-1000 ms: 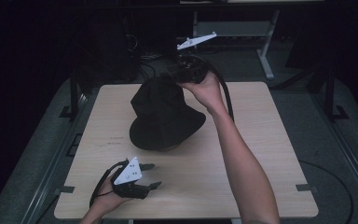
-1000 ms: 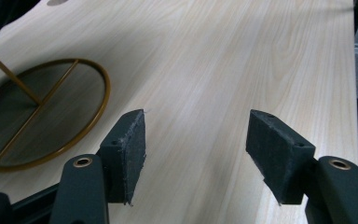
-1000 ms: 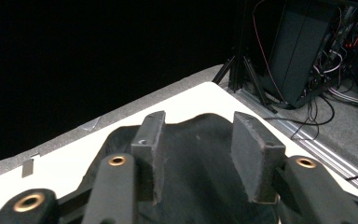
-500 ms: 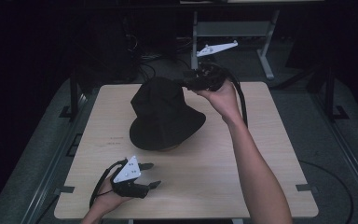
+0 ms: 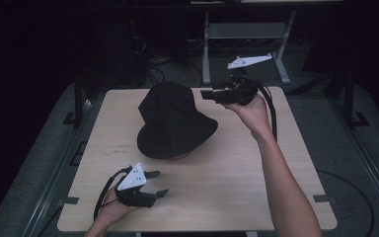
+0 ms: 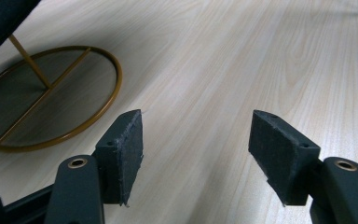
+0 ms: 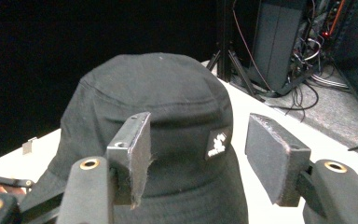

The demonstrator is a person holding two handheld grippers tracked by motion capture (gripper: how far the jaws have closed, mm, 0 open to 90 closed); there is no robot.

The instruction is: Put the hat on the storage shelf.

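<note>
Hat (image 5: 173, 121) sits on a stand at the far middle of the table (image 5: 237, 182), its brim drooping all round and its crown upright, so it hangs rather than lies flat. In the left gripper view the stand's round brass base (image 6: 51, 95) shows on the wood, with a thin rod rising from its crossbar into the dark cloth above; that rod is what keeps the crown up and the brim off the table. A small white label (image 7: 216, 144) is sewn on the side of the crown facing the right gripper.

The right gripper (image 5: 216, 95) hangs just beside the hat on its far right side, level with the crown and pointing at it, jaws apart with nothing between them. They have just been opening, and the pads stand clear of the cloth, so I judge this a release after setting the hat down, or a fresh line-up on the crown; which of the two I cannot tell.

The left gripper (image 5: 157, 183) rests low at the near left of the table, well apart from the hat, jaws wide and empty, pointing across bare wood. It seems parked there to stay out of the way.
</note>
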